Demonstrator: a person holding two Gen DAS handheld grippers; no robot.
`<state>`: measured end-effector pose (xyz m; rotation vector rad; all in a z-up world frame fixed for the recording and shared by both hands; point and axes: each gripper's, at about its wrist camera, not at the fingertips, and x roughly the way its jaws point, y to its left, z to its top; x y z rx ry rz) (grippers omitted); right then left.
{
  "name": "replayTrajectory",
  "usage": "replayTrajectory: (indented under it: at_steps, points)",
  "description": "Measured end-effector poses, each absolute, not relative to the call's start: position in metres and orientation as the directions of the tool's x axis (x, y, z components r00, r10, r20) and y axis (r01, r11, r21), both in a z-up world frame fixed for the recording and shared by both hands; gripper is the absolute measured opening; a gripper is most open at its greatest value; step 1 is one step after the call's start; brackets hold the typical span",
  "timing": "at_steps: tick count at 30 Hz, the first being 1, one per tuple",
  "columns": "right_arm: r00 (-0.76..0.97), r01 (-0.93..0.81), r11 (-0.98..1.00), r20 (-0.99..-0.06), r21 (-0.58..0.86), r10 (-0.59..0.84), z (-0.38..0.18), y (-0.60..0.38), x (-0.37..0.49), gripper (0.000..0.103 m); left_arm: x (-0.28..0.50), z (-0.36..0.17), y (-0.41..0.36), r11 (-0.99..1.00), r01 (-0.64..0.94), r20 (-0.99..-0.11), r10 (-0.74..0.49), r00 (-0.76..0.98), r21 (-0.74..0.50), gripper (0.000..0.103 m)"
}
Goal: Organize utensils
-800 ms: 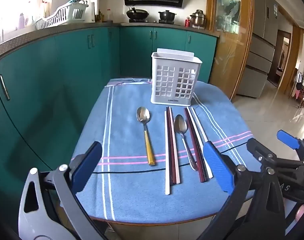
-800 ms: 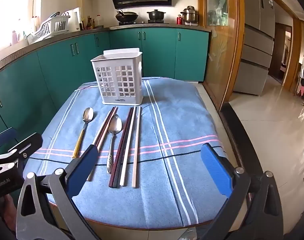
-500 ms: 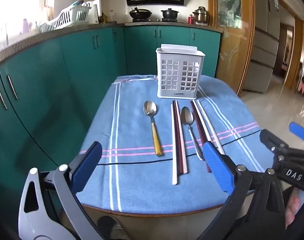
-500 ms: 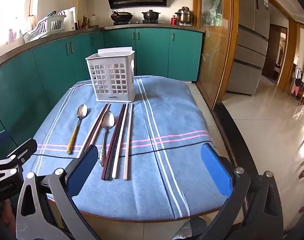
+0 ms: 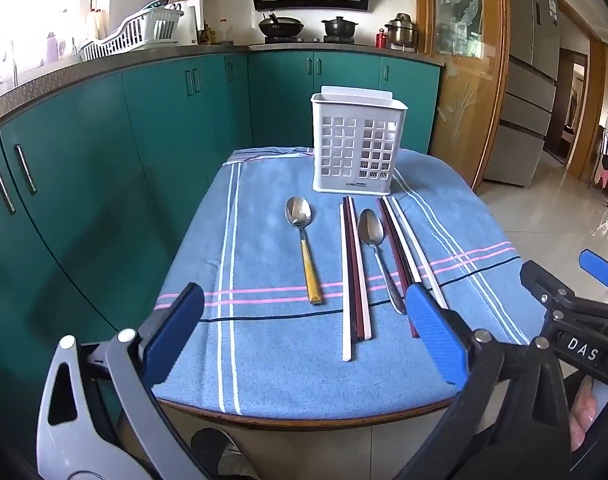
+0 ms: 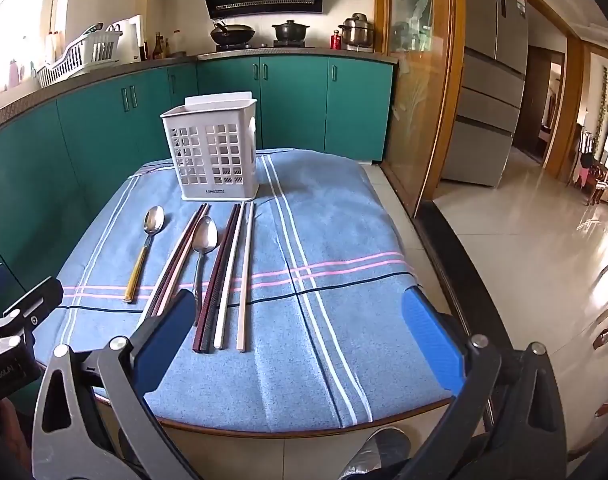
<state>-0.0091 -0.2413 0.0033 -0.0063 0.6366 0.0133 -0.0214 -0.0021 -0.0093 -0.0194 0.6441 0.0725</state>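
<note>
A small table draped in a blue striped cloth [image 5: 264, 344] stands in a kitchen with teal cabinets [image 5: 164, 128], and everything to be sorted lies on it untouched. At the far end a white slotted utensil holder [image 5: 358, 152] stands upright, and the cutlery runs in a row just in front of it, handles toward the near edge. From the left wrist view the order reads left to right: a spoon with a yellow handle [image 5: 306, 248], a group of three chopsticks [image 5: 354, 276] lying together — white, dark and pale — then an all-metal spoon [image 5: 378, 252], then a second group of chopsticks [image 5: 404, 248], dark ones beside white, partly hidden by the near finger. The yellow-handled spoon lies a little apart from the rest; the metal spoon sits between the two chopstick groups. The left gripper [image 5: 304, 338] hovers over the near edge of the table with its blue-padded fingers [image 5: 176, 328] spread wide and nothing between them. The right gripper [image 6: 298, 336] is held beside it, further toward the table's right side, its fingers [image 6: 432, 340] equally wide apart and gripping nothing; from its view the second chopstick group [image 6: 228, 276] shows in full. Both tools tilt downward toward the cloth, clear of every utensil — each is visible at the edge of the other's view.
</note>
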Motion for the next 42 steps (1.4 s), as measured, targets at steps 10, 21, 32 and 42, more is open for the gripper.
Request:
replayTrajectory:
  at_steps: [10, 21, 32, 42]
  points:
    - [0.802, -0.019, 1.0, -0.597, 0.002, 0.016, 0.0026, -0.2408, -0.0089, 0.1, -0.0231, -0.008, -0.0063, 0.998, -0.069, -0.599, 0.059, 0.799, 0.007, 0.099]
    - [0.804, -0.015, 1.0, -0.595, 0.005, 0.015, 0.0022, -0.2406, -0.0095, 0.1, -0.0239, -0.0088, -0.0058, 0.998, -0.069, -0.6, 0.059, 0.797, 0.007, 0.099]
    - [0.802, -0.014, 1.0, -0.597, 0.009, 0.017, 0.002, -0.2429, -0.0084, 0.1, -0.0237, -0.0095, -0.0075, 0.998, -0.07, -0.6, 0.062, 0.798, 0.011, 0.099]
    - [0.799, -0.019, 1.0, -0.601, 0.015, 0.024, 0.0005, -0.2427, -0.0071, 0.1, -0.0229, -0.0104, -0.0078, 0.998, -0.065, -0.606, 0.057, 0.794, 0.009, 0.099]
